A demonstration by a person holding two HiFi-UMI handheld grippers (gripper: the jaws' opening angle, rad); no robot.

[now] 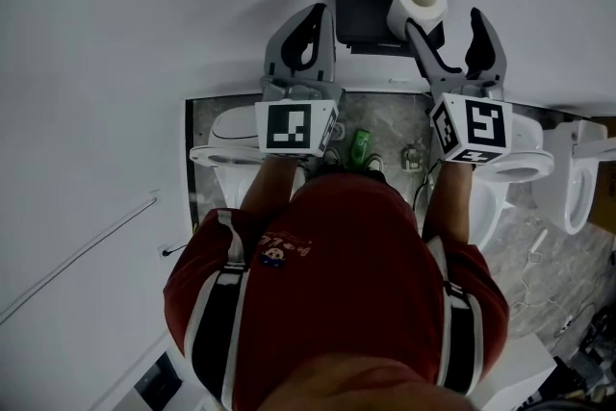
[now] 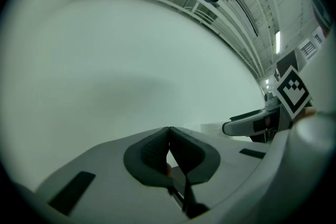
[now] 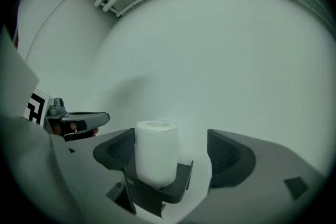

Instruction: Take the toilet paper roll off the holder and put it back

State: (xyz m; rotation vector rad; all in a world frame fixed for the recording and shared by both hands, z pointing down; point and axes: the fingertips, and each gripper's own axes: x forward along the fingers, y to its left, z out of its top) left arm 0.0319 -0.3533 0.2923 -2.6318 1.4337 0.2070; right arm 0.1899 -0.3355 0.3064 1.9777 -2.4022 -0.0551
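White toilet paper roll point(image 1: 417, 7) stands upright in the black holder point(image 1: 361, 19) on the wall, at 12 o'clock from the person. The right gripper point(image 1: 445, 26) is released, its jaws spread wide with the roll between them, nearer the 9 o'clock jaw. At the holder's 9 o'clock, the left gripper point(image 1: 300, 38) is clenched on nothing

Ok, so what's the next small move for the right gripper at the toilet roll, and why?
Probably close the right gripper on the toilet paper roll. Its jaws stand open on either side of the roll, which sits on the black holder, nearer one jaw and not yet gripped.
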